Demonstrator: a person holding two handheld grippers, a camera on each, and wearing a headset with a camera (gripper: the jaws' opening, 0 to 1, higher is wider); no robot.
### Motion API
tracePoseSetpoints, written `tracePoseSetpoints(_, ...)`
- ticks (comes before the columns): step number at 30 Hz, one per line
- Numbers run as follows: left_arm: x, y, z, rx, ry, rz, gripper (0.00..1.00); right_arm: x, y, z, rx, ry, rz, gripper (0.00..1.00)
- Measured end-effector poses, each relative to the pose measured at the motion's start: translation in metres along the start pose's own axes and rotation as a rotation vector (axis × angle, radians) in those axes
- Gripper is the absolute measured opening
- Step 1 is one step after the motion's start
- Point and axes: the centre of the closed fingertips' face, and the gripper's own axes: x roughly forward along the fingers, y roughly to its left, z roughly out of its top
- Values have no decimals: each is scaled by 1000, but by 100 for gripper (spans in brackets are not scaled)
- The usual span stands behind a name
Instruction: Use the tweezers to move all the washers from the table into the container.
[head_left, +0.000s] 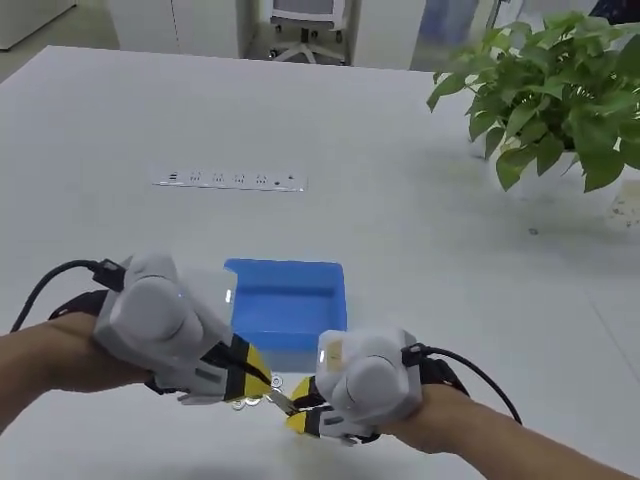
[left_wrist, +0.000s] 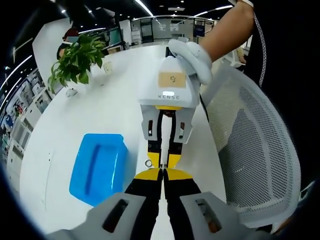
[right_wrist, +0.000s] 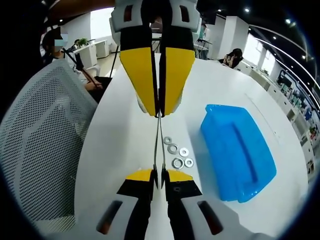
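Observation:
Thin metal tweezers run between the two grippers, which face each other tip to tip. My right gripper is shut on one end, and my left gripper is shut on the other end. In the head view the left gripper and right gripper meet at the table's near edge, with the tweezers between them. Several steel washers lie on the white table just beside the tweezers, between them and the blue container. The container sits right behind the grippers. One washer lies by the jaw tips.
A white power strip lies mid-table. A potted plant stands at the far right. A white mesh chair is close to the table's near edge. The white table stretches wide beyond the container.

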Motion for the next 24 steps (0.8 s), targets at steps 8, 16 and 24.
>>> tracePoseSetpoints(8,6,-3,10,22,-21,-9,6,3,2,4,9,-12,1,11)
tracePoseSetpoints(16,13,-5,12,27,-28,-28,6,4,5,2,25,-20,4,11)
tracePoseSetpoints(24,19,-4,7,45,-14,-31,11,5,5,3,21,-21,8,10)
